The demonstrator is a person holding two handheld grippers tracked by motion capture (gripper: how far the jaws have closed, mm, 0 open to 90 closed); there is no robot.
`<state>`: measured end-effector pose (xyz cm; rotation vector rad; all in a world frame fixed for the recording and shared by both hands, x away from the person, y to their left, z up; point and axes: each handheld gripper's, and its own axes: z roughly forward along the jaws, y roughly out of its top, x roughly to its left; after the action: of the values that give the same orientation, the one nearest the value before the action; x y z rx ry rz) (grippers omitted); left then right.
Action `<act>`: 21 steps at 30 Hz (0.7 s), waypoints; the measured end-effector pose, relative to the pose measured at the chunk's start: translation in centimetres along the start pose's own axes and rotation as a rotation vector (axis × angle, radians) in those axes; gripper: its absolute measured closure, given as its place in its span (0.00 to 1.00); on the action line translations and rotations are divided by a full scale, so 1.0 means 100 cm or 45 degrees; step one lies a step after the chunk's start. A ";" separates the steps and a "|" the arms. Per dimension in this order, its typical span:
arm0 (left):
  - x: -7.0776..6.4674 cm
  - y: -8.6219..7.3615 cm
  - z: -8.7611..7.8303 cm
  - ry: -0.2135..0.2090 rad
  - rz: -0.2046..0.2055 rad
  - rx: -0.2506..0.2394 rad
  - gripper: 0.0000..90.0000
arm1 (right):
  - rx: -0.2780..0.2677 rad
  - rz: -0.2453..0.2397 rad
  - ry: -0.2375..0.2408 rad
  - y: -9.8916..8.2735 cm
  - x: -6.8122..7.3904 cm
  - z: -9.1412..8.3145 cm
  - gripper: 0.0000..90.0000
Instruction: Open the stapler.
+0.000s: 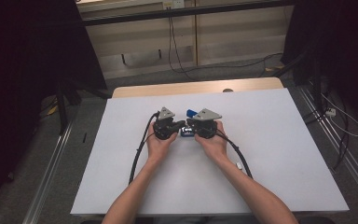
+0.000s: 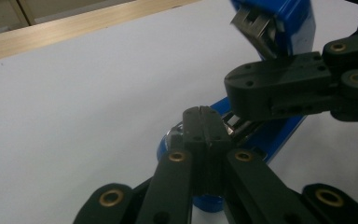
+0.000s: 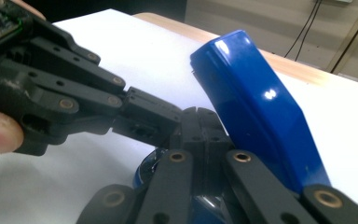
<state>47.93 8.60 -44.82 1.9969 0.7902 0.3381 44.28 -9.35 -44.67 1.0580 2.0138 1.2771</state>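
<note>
High view: left gripper (image 1: 181,125) and right gripper (image 1: 190,124) meet jaws-together over the blue stapler (image 1: 187,131) at the table's (image 1: 270,154) middle, touching it; its raised top arm (image 3: 256,107) points toward twelve o'clock.

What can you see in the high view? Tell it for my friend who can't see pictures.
A person's two hands hold the left gripper and the right gripper tip to tip over a blue stapler, its top swung open, in the middle of a white table. Both grippers' jaws are shut, and black cables trail back from them.
</note>
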 end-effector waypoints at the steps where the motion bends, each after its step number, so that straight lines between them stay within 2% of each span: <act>1: 0.000 0.000 0.000 0.001 0.003 0.000 1.00 | -0.001 0.003 -0.001 0.000 0.000 -0.001 1.00; 5: 0.001 0.000 0.000 -0.006 0.000 -0.005 1.00 | -0.008 0.006 -0.007 0.001 -0.002 -0.002 1.00; 9: 0.002 -0.001 0.000 -0.021 -0.005 -0.008 1.00 | -0.026 0.048 -0.012 0.001 -0.002 -0.001 1.00; 14: 0.002 -0.001 0.000 -0.016 -0.007 -0.010 1.00 | -0.031 0.031 -0.023 0.003 0.000 0.001 1.00; 21: 0.002 -0.001 0.000 -0.019 0.001 -0.012 1.00 | -0.039 0.024 -0.036 0.005 -0.004 -0.004 1.00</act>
<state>48.03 8.82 -44.93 1.9888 0.7774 0.3265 44.36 -9.72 -44.04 1.0772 1.9616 1.2918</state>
